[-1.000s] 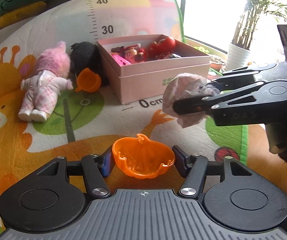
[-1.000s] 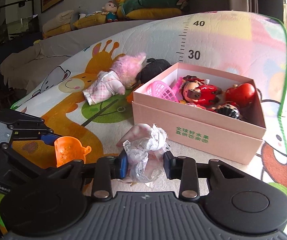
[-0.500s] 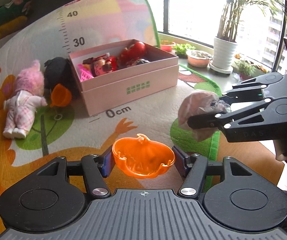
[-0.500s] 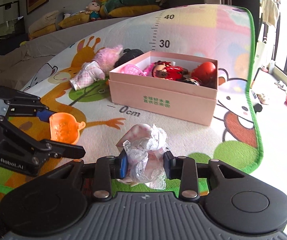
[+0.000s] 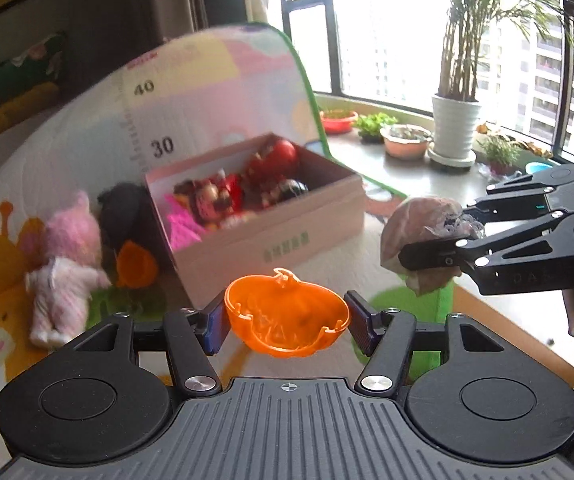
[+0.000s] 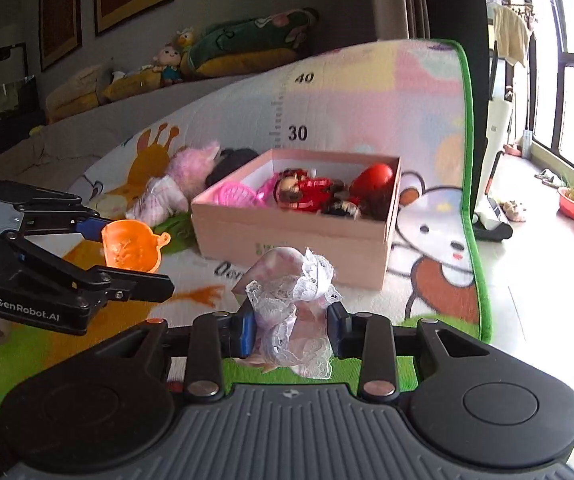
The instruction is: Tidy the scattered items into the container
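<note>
left gripper [image 5: 285, 322] squeezes small orange plastic pumpkin cup [image 5: 285, 326] | right gripper [image 6: 290, 330] squeezes crumpled pink lacy cloth [image 6: 293, 312] | both have lifted up higher, away from mat | pink cardboard box [image 6: 287, 236] sits ahead, part full | next: drop both in

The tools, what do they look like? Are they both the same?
Both look alike: black plastic. The left tool has flat linked arms, silver screws, blue pads and a ribbed grey base. Seen from the right tool, its side bears white lettering, "GenRobot.AI". No cables or sleeves show.
</note>
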